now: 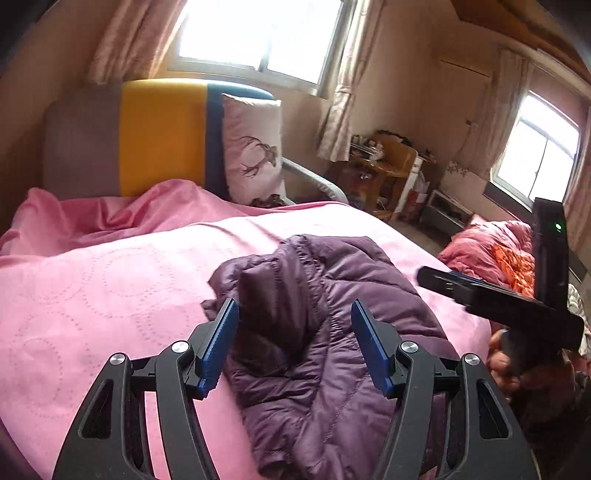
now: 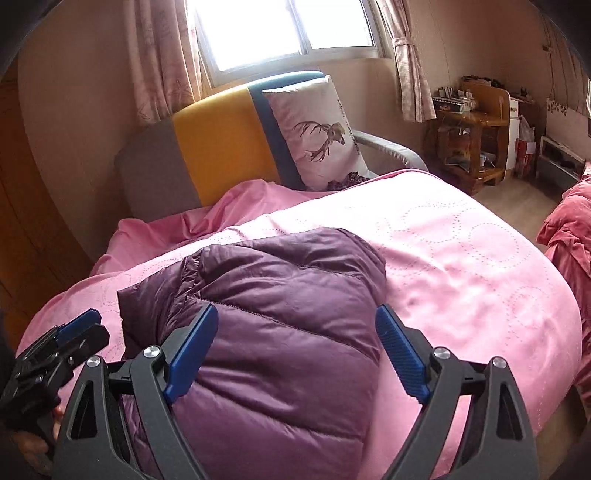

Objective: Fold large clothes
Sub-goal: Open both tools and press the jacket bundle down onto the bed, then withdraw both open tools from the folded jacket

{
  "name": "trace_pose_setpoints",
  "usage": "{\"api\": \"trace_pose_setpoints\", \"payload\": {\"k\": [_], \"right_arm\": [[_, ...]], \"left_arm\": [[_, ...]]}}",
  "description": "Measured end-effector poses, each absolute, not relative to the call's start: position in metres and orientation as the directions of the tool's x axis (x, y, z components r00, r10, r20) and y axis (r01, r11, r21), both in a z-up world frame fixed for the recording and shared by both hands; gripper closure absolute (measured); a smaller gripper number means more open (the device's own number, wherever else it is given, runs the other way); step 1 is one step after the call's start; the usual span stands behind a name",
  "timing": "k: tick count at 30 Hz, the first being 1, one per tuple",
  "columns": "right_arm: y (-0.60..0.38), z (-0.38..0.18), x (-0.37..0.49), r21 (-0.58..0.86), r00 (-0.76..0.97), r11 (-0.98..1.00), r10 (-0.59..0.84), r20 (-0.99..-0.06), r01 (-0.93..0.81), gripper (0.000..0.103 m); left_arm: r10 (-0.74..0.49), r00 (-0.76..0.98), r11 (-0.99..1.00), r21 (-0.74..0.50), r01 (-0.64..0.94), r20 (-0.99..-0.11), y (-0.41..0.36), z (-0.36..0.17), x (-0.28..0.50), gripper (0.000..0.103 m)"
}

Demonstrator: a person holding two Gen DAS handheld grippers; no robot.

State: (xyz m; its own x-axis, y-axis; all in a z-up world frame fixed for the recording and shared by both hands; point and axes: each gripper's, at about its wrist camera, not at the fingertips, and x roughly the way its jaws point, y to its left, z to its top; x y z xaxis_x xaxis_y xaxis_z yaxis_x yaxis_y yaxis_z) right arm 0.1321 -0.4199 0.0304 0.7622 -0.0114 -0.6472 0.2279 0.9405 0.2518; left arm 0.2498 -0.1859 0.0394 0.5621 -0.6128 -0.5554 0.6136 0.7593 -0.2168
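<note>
1. We see a purple quilted down jacket (image 1: 325,332) lying bunched on a bed covered by a pink stitched bedspread (image 1: 92,295); in the left wrist view it fills the lower centre of the frame, and in the right wrist view it sits lower centre, reaching toward the lower left.
2. Our left tool (image 1: 294,343), black with blue pads, stands spread at the bottom of the left wrist view. The jacket shows between its fingers, but the pads pinch nothing.
3. Our right tool (image 2: 296,350) is likewise spread wide at the bottom of the right wrist view, above a smooth folded panel of the jacket, and grips nothing.
4. The right tool also appears at the right edge of the left wrist view, blurred, with a hand (image 1: 509,365) on its handle.
5. The left tool shows at the lower left edge of the right wrist view, just beside the jacket.
6. At the upper centre of both views a headboard with grey, yellow and blue panels (image 1: 162,140) stands under a bright window (image 1: 266,33), and a white pillow printed with a deer (image 1: 255,151) leans against it.
7. A wooden shelf unit (image 2: 476,129) stands at the upper right of the right wrist view.
</note>
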Motion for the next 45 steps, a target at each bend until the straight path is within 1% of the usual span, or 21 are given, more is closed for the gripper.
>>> {"api": "trace_pose_setpoints", "payload": {"k": [2, 3, 5, 7, 8, 10, 12, 16, 17, 18, 20, 22, 25, 27, 30, 32, 38, 45], "right_arm": [[-0.412, 0.015, 0.153, 0.213, 0.712, 0.947, -0.024, -0.702, 0.241, 0.024], [-0.411, 0.002, 0.168, 0.203, 0.682, 0.948, -0.02, -0.731, 0.246, 0.026], [-0.409, -0.009, 0.178, 0.222, 0.654, 0.945, 0.013, -0.756, 0.239, 0.025], [-0.403, -0.019, 0.188, 0.228, 0.645, 0.949, 0.035, -0.763, 0.218, 0.025], [-0.397, -0.023, 0.189, 0.209, 0.639, 0.957, 0.032, -0.768, 0.203, 0.025], [-0.384, -0.031, 0.197, 0.153, 0.621, 0.971, 0.005, -0.784, 0.185, 0.024], [-0.376, -0.038, 0.204, 0.115, 0.612, 0.977, -0.019, -0.791, 0.179, 0.022], [-0.371, -0.039, 0.205, 0.092, 0.634, 0.977, -0.053, -0.772, 0.193, 0.02], [-0.369, -0.037, 0.2, 0.086, 0.648, 0.977, -0.062, -0.759, 0.195, 0.019], [-0.369, -0.034, 0.194, 0.084, 0.661, 0.976, -0.07, -0.747, 0.199, 0.017], [-0.368, -0.028, 0.183, 0.082, 0.68, 0.972, -0.094, -0.727, 0.222, 0.013], [-0.368, -0.023, 0.171, 0.095, 0.696, 0.966, -0.102, -0.71, 0.239, 0.012], [-0.364, -0.016, 0.148, 0.104, 0.714, 0.96, -0.119, -0.69, 0.261, 0.012], [-0.36, -0.013, 0.135, 0.108, 0.722, 0.957, -0.126, -0.68, 0.269, 0.012], [-0.35, -0.012, 0.119, 0.108, 0.724, 0.953, -0.139, -0.676, 0.283, 0.012], [-0.343, -0.012, 0.109, 0.1, 0.725, 0.952, -0.151, -0.672, 0.291, 0.011], [-0.327, -0.013, 0.087, 0.087, 0.719, 0.947, -0.174, -0.673, 0.31, 0.01], [-0.308, -0.021, 0.066, 0.034, 0.712, 0.954, -0.198, -0.673, 0.297, 0.008]], "left_arm": [[-0.621, 0.509, 0.735, -0.218, 0.642, -0.596, -0.206, 0.023, 0.253, 0.041], [-0.607, 0.482, 0.739, -0.225, 0.636, -0.632, -0.212, 0.011, 0.26, 0.046], [-0.585, 0.455, 0.752, -0.24, 0.613, -0.671, -0.21, -0.022, 0.27, 0.046], [-0.598, 0.421, 0.751, -0.293, 0.592, -0.682, -0.2, -0.042, 0.274, 0.046], [-0.602, 0.416, 0.751, -0.308, 0.583, -0.681, -0.197, -0.047, 0.275, 0.046], [-0.592, 0.43, 0.763, -0.302, 0.572, -0.681, -0.192, -0.058, 0.273, 0.046], [-0.588, 0.427, 0.773, -0.323, 0.545, -0.687, -0.189, -0.065, 0.274, 0.046], [-0.547, 0.481, 0.817, -0.311, 0.486, -0.685, -0.181, -0.052, 0.268, 0.046], [-0.538, 0.495, 0.825, -0.306, 0.475, -0.682, -0.18, -0.049, 0.264, 0.044], [-0.52, 0.518, 0.839, -0.294, 0.457, -0.679, -0.179, -0.045, 0.258, 0.036], [-0.489, 0.548, 0.862, -0.282, 0.42, -0.678, -0.174, -0.039, 0.254, 0.025], [-0.494, 0.556, 0.864, -0.306, 0.4, -0.668, -0.167, -0.033, 0.248, 0.024], [-0.457, 0.596, 0.886, -0.276, 0.374, -0.661, -0.158, -0.028, 0.238, 0.024], [-0.437, 0.609, 0.896, -0.262, 0.358, -0.662, -0.154, -0.027, 0.232, 0.018], [-0.409, 0.632, 0.91, -0.244, 0.336, -0.658, -0.144, -0.024, 0.221, 0.017], [-0.388, 0.645, 0.919, -0.221, 0.327, -0.658, -0.141, -0.023, 0.216, 0.013], [-0.366, 0.66, 0.929, -0.217, 0.3, -0.656, -0.13, -0.023, 0.201, 0.012], [-0.325, 0.679, 0.944, -0.19, 0.268, -0.658, -0.118, -0.027, 0.186, 0.01]]}}
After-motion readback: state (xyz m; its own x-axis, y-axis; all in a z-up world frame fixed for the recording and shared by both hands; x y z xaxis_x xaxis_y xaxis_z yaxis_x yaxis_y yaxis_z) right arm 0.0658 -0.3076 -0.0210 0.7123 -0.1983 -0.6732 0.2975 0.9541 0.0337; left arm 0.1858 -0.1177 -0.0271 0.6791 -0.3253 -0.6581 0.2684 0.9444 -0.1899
